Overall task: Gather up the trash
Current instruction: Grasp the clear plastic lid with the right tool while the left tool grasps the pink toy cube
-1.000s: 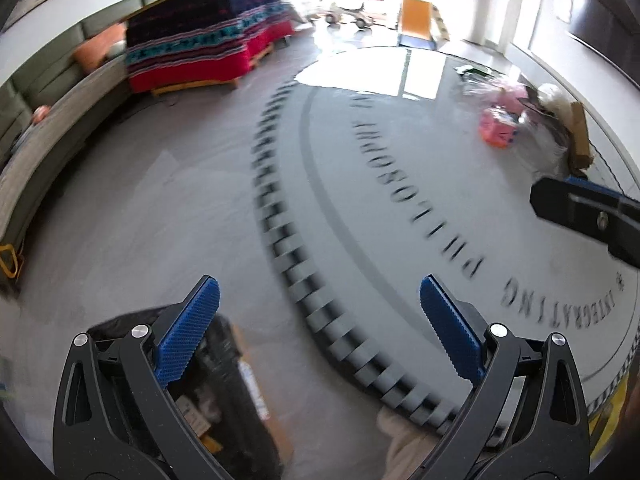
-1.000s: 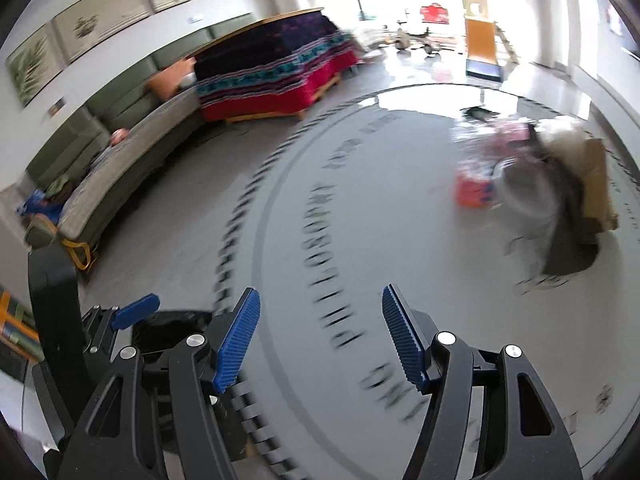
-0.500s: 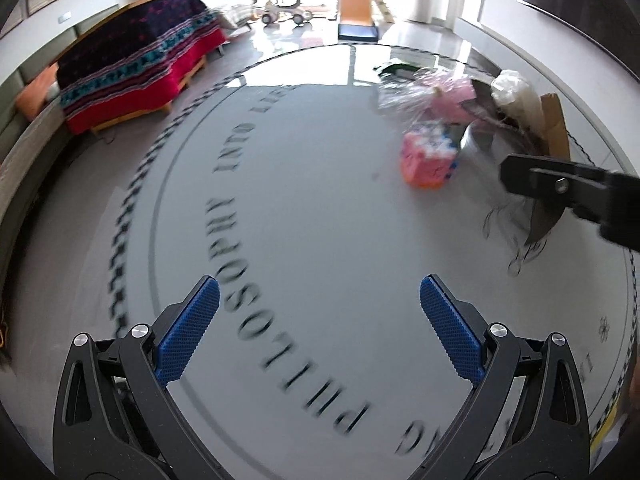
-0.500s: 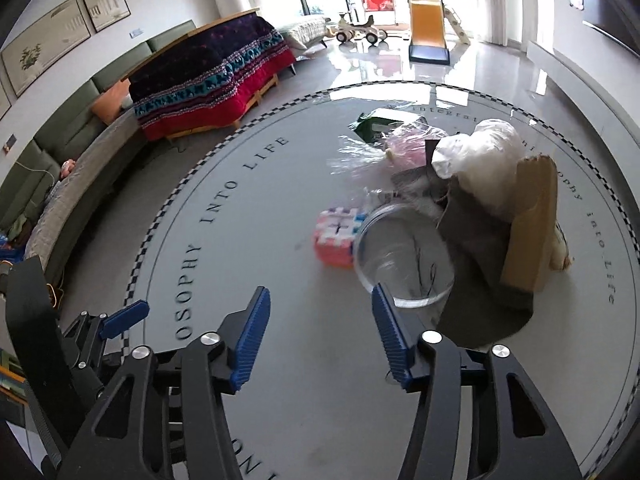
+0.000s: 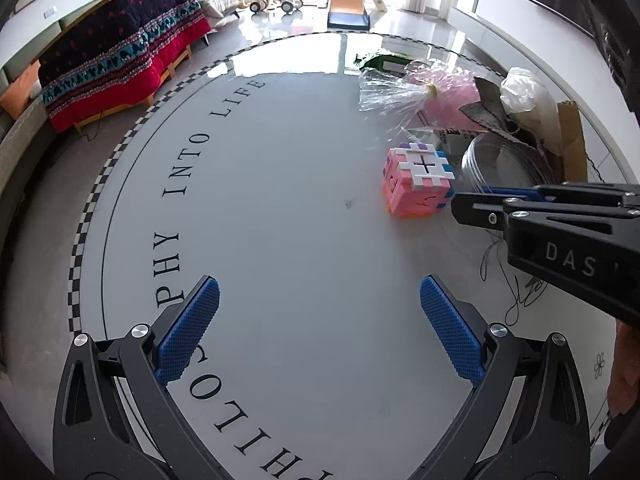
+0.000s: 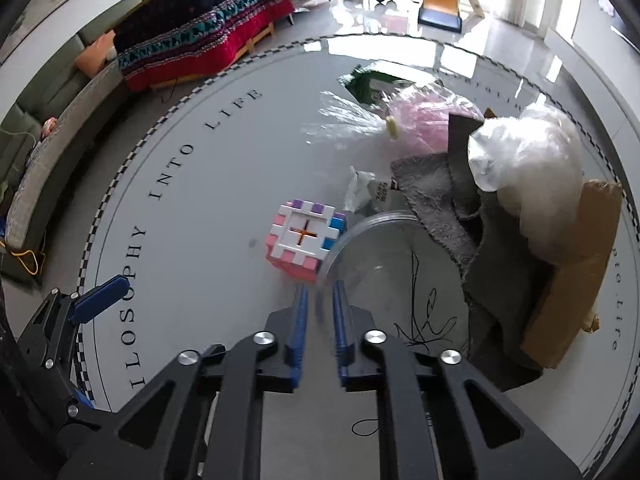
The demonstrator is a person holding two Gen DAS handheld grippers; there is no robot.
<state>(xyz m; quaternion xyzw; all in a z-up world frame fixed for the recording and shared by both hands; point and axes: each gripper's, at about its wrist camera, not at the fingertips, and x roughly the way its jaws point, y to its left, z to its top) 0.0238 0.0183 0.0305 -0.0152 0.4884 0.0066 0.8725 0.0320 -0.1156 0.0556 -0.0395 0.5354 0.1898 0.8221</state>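
Two grippers are in view, and your right gripper (image 6: 319, 300) has its blue pads almost together around the near rim of the clear plastic container (image 6: 394, 256); whether they already pinch it firmly, I cannot tell, because there is blur. I think you should press fully on the thin rim before lifting, since such plastic can slip or bend. Your left gripper (image 5: 320, 312) has its jaws wide apart, with nothing between them, well away from the container. The pink block cube (image 6: 305, 240) stands just beside the container. Inside the container I see nothing solid. Behind it lie a grey cloth (image 6: 452, 200), a white plastic bag (image 6: 528, 168) and cardboard (image 6: 576, 272).
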